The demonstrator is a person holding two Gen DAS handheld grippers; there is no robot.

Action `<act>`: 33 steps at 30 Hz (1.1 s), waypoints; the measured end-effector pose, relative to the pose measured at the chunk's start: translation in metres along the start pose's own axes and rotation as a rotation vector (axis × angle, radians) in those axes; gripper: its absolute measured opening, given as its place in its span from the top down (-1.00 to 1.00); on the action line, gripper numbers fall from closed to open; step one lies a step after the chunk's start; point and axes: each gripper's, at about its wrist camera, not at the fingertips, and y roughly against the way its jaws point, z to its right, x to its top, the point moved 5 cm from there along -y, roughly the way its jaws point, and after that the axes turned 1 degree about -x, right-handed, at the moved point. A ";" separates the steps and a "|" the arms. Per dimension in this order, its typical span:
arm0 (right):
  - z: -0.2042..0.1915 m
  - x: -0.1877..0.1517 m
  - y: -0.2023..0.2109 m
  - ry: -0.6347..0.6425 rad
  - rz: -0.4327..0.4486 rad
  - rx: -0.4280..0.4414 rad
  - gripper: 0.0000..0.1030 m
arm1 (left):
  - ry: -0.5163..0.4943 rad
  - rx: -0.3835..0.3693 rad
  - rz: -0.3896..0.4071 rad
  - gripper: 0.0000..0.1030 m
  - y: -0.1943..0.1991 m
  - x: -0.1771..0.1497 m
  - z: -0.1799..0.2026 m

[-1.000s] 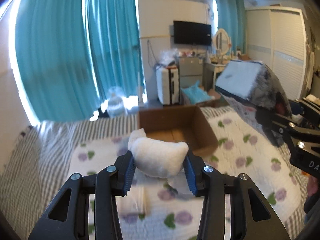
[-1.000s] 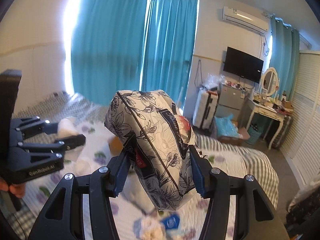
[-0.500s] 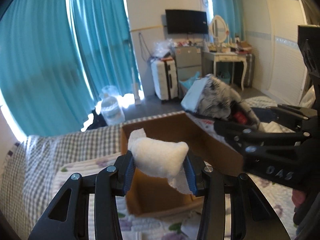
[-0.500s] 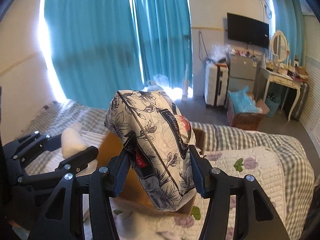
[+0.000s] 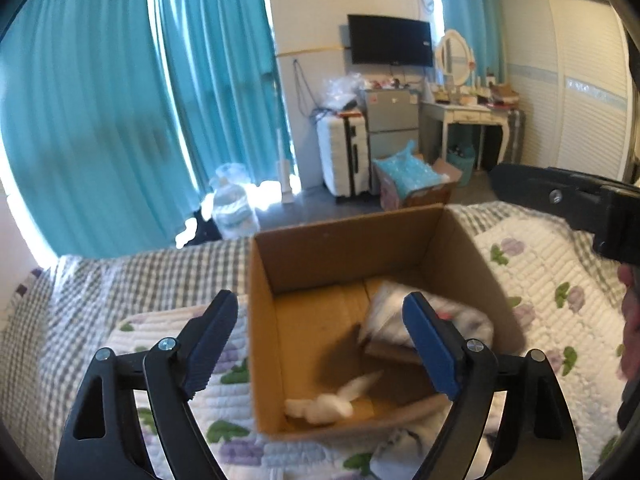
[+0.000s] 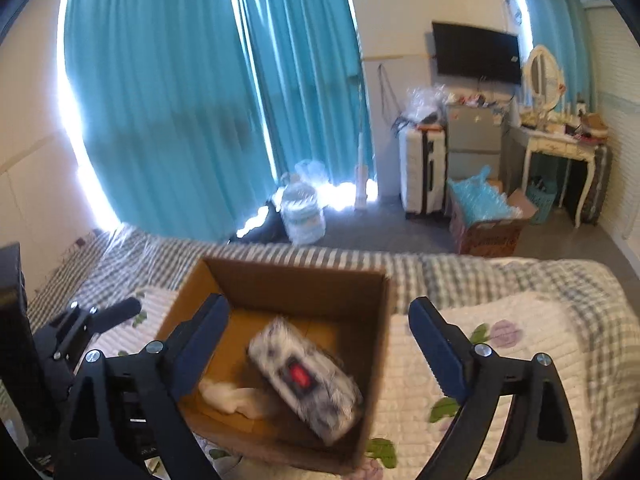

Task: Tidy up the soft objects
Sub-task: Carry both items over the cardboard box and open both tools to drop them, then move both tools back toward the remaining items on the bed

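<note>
hovering spread and empty above a cardboard box (image 5: 344, 248) on the bed (image 6: 500, 344), the left tool (image 5: 320, 344) and right tool (image 6: 320, 344). inside lie a white plush (image 6: 232, 396) and a floral pouch (image 6: 304, 376) with a red label, its writing blurred.

The white toy (image 5: 320, 404) and the pouch (image 6: 306, 376) in the box (image 5: 348, 248) are motion-blurred; the pouch's print is unreadable. The left finger (image 5: 430, 344) hides part of the pouch.
</note>
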 end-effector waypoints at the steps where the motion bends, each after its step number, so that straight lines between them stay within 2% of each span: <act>1: 0.000 0.004 0.009 0.001 0.008 -0.003 -0.81 | 0.003 0.009 0.011 -0.67 0.013 0.003 -0.001; 2: 0.000 0.009 0.021 0.005 0.015 -0.006 -0.81 | 0.008 0.017 0.023 -0.68 0.024 0.006 -0.002; 4: 0.001 0.016 0.047 0.011 0.033 -0.016 -0.94 | 0.022 0.040 0.057 -0.95 0.058 0.014 -0.004; 5: 0.000 0.020 0.064 0.019 0.043 -0.019 -0.99 | 0.030 0.055 0.079 -1.00 0.076 0.018 -0.006; 8: 0.000 0.028 0.116 0.052 0.070 -0.049 -1.00 | 0.040 0.083 0.126 -1.00 0.120 0.026 -0.013; 12: 0.001 0.033 0.173 0.075 0.084 -0.090 -1.00 | 0.064 0.088 0.150 -1.00 0.164 0.025 -0.014; 15: -0.001 0.026 0.210 0.093 0.080 -0.110 -1.00 | 0.086 0.094 0.137 -1.00 0.185 0.013 -0.012; 19: -0.016 -0.006 0.239 0.151 0.036 -0.118 -1.00 | 0.115 0.087 0.081 -1.00 0.191 -0.017 -0.001; 24: -0.021 -0.064 0.243 0.132 0.006 -0.115 -1.00 | 0.166 0.079 -0.009 -1.00 0.173 -0.069 0.012; 27: -0.022 -0.102 0.227 0.094 -0.043 -0.086 -1.00 | 0.200 0.093 -0.046 -1.00 0.158 -0.100 0.020; 31: -0.014 -0.151 0.194 0.081 -0.111 -0.133 -1.00 | 0.256 0.128 -0.076 -1.00 0.140 -0.145 0.021; 33: -0.012 -0.180 0.174 0.048 -0.162 -0.099 -1.00 | 0.282 0.118 -0.121 -1.00 0.125 -0.165 0.021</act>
